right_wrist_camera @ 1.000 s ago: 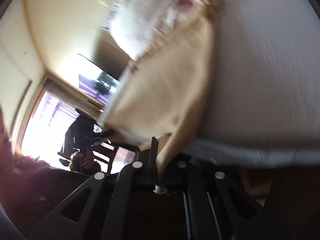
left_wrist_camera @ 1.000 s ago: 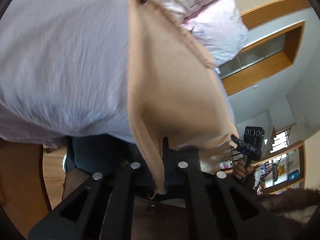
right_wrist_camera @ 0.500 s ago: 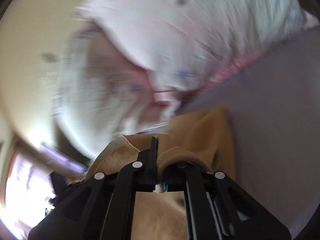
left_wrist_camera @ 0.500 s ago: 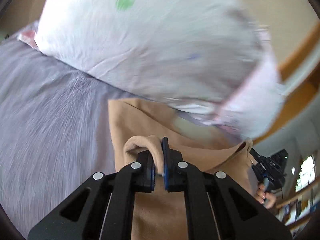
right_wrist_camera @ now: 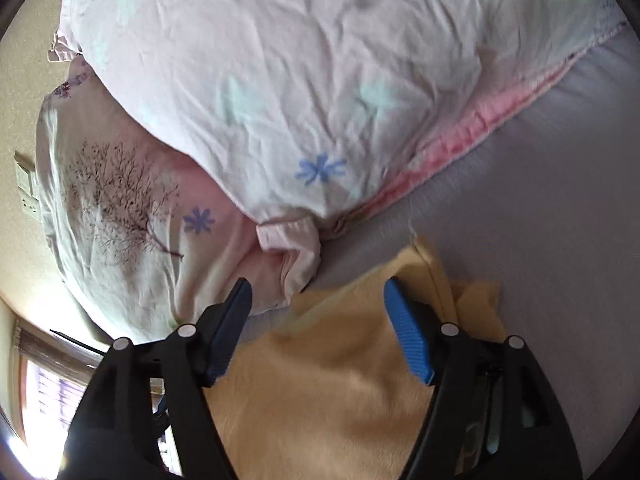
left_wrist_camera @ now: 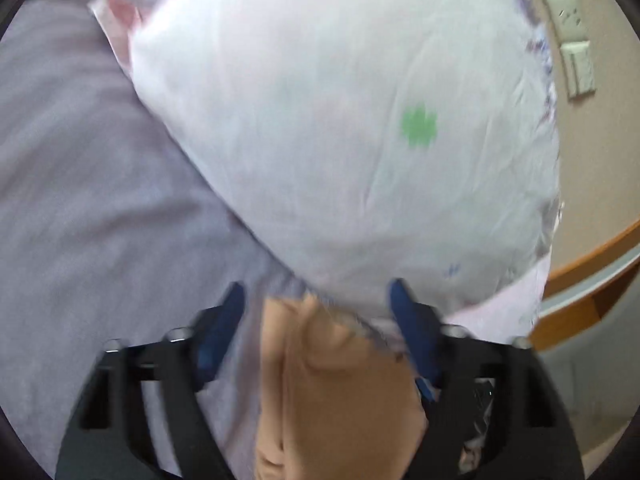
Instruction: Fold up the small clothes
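A small tan garment (left_wrist_camera: 340, 396) lies on the lilac bed sheet (left_wrist_camera: 88, 184), its top edge against the pillows. It also shows in the right wrist view (right_wrist_camera: 332, 384), looking yellower. My left gripper (left_wrist_camera: 318, 300) is open, its blue-padded fingers (left_wrist_camera: 218, 332) spread to either side of the garment's top edge and just above it. My right gripper (right_wrist_camera: 318, 294) is open too, fingers (right_wrist_camera: 408, 344) apart over the cloth's upper part. Neither holds anything.
A white pillow with a green flower (left_wrist_camera: 360, 128) lies just ahead, over a pink pillow with a tree print (right_wrist_camera: 120, 200). A pink-edged quilt (right_wrist_camera: 472, 128) runs along the sheet. Wall switches (left_wrist_camera: 572, 44) and wooden trim (left_wrist_camera: 592, 280) stand to the right.
Both grippers were shut on the garment, carried it from hanging in the air down onto the bed by the pillows, and have now opened and let go.
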A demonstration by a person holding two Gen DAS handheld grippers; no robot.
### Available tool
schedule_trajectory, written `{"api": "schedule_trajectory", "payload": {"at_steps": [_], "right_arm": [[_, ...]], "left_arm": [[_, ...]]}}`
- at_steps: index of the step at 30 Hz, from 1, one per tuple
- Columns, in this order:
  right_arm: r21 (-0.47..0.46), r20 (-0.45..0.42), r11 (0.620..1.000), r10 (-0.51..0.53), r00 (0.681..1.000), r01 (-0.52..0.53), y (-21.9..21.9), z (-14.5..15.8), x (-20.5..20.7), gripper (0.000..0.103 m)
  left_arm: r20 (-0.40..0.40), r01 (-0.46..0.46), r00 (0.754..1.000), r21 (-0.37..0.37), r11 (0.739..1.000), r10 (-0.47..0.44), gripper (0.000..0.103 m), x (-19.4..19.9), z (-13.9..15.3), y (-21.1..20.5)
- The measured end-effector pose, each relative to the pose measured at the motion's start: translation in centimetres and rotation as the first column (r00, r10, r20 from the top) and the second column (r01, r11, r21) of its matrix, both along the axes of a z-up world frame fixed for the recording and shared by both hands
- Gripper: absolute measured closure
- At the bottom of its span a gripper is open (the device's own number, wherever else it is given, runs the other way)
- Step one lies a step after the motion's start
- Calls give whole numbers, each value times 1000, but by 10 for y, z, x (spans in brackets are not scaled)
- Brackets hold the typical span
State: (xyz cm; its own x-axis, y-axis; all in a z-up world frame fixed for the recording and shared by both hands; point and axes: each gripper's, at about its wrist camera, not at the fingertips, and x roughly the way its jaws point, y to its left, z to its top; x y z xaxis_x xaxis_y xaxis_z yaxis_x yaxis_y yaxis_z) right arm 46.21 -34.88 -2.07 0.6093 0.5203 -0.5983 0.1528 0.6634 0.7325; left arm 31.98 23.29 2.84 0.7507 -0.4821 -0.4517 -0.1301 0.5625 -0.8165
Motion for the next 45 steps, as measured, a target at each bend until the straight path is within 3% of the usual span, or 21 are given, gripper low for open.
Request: {"api": "schedule_trajectory", "payload": {"at_steps": [2, 5, 9, 11, 14, 15, 16, 18, 20, 23, 28, 31, 33, 35, 36, 38, 40, 41, 43, 44, 45], "right_arm": [[28, 19, 1000, -5, 1000, 4, -10, 9, -7, 34], [65, 99, 998, 19, 995, -26, -22, 28, -32, 26], [77, 165, 993, 75, 983, -89, -23, 47, -66, 19], [79, 166, 989, 112, 980, -126, -18, 50, -79, 19], [59, 171, 985, 153, 973, -165, -10, 52, -95, 18], [51, 179, 984, 160, 971, -172, -10, 54, -101, 18], [47, 186, 983, 165, 969, -176, -6, 55, -106, 17], [36, 205, 983, 171, 964, -182, -4, 62, -113, 16], [28, 214, 983, 169, 962, -179, -3, 62, -120, 16], [34, 243, 987, 147, 959, -160, -18, 63, -134, 16], [64, 271, 994, 64, 960, -84, -51, 60, -155, 16], [84, 260, 995, 29, 965, -52, -64, 52, -162, 16], [90, 242, 995, 8, 970, -31, -73, 44, -166, 16], [85, 216, 996, -7, 976, -11, -80, 38, -171, 16], [83, 204, 997, -14, 979, -3, -84, 36, -172, 16], [76, 191, 997, -11, 982, -4, -91, 36, -176, 16], [54, 195, 998, 3, 981, -14, -94, 40, -177, 16], [40, 197, 999, 18, 980, -27, -93, 43, -175, 16], [35, 192, 996, 70, 979, -79, -85, 47, -171, 27], [41, 196, 991, 121, 973, -131, -76, 50, -168, 34], [38, 210, 984, 162, 964, -174, -66, 54, -168, 39]], "left_arm": [[-27, 48, 999, 38, 998, -47, 25, -8, 5, -1], [-88, 182, 982, 187, 965, -168, 25, -30, 8, -28], [-173, 340, 936, 203, 918, -308, 33, -51, -12, -68], [-198, 365, 924, 203, 909, -327, 37, -53, -21, -81], [-202, 340, 934, 258, 905, -293, 43, -57, -17, -91], [-206, 323, 939, 254, 912, -276, 47, -61, -18, -90], [-220, 318, 938, 240, 917, -267, 67, -61, -22, -86], [-243, 303, 936, 199, 932, -253, 81, -54, -22, -83], [-253, 299, 933, 155, 942, -255, 85, -44, -18, -87], [-194, 302, 942, 136, 944, -273, 86, -38, 13, -106], [-78, 388, 922, 140, 911, -380, 87, -29, 69, -191], [-16, 484, 874, 118, 867, -486, 88, -23, 78, -277], [-25, 569, 822, 91, 817, -569, 88, -22, 63, -340], [-48, 667, 745, 16, 745, -665, 88, -19, 41, -385], [-48, 718, 692, -64, 694, -720, 88, -20, 30, -399], [-22, 759, 638, -146, 634, -769, 87, -27, 23, -407], [44, 760, 647, -108, 640, -761, 78, -34, 36, -390], [68, 741, 672, -64, 669, -738, 57, -38, 44, -371], [81, 665, 743, 27, 746, -665, 34, -49, 55, -328], [83, 617, 778, 84, 782, -623, 34, -53, 59, -306], [69, 581, 800, 156, 799, -596, 34, -57, 60, -288]]}}
